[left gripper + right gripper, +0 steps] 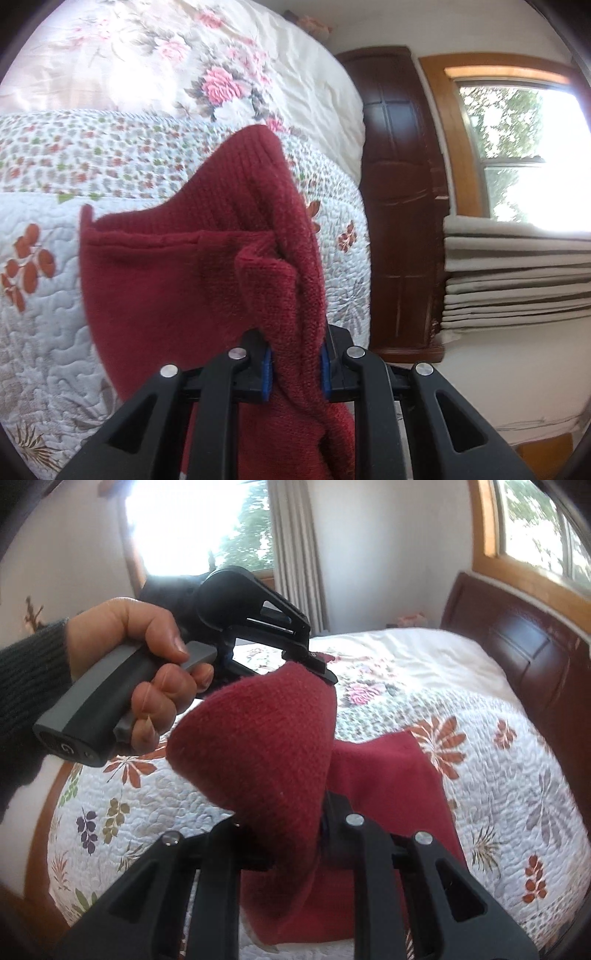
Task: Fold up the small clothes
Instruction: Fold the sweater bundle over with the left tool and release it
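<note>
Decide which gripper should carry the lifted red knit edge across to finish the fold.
Probably the left gripper: it pinches the red knit garment at the raised top edge. The right gripper grips lower, nearer the quilt.

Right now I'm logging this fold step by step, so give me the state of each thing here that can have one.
red knit garment: lifted at two points, lower part lying on the quilt.
left gripper: shut on the red knit garment.
right gripper: shut on the red knit garment.
hand: squeezing the left gripper's handle.
quilt: spread flat on the bed.
curtain: drawn aside, window uncovered.
</note>
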